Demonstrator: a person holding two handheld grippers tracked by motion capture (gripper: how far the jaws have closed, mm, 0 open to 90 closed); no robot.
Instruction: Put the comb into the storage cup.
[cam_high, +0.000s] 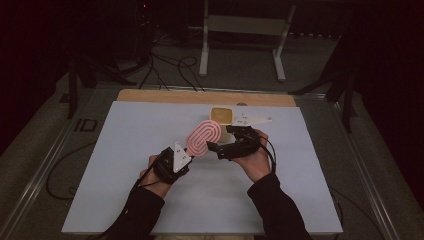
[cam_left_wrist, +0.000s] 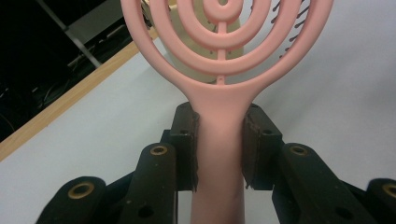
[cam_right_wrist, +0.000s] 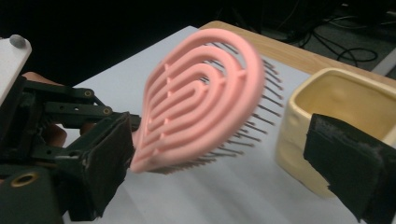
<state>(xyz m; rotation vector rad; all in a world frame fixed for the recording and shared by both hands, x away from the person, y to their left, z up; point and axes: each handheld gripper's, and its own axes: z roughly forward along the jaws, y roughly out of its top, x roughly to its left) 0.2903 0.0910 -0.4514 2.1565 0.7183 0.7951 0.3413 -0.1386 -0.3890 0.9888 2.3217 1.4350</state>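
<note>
While the left gripper (cam_left_wrist: 219, 154) pinches the pink hairbrush (cam_high: 203, 137) by its handle, the brush head sticks out above the white table (cam_high: 125, 150), bristles pointing away. The right gripper (cam_right_wrist: 224, 172) is spread wide just beside that head, one jaw by the yellow cup (cam_right_wrist: 336, 107).

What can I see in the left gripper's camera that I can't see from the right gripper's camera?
The left gripper view shows the two jaws clamped on the pink hairbrush by its handle, one pad on each side.

The right gripper view shows the brush's dark bristles from the side, the square opening of the cream cup, and the left gripper holding the brush, seen from outside, between its own wide-open jaws.

Both show the brush's ringed pink head, some of the cup, the white table cover and its wooden edge.
</note>
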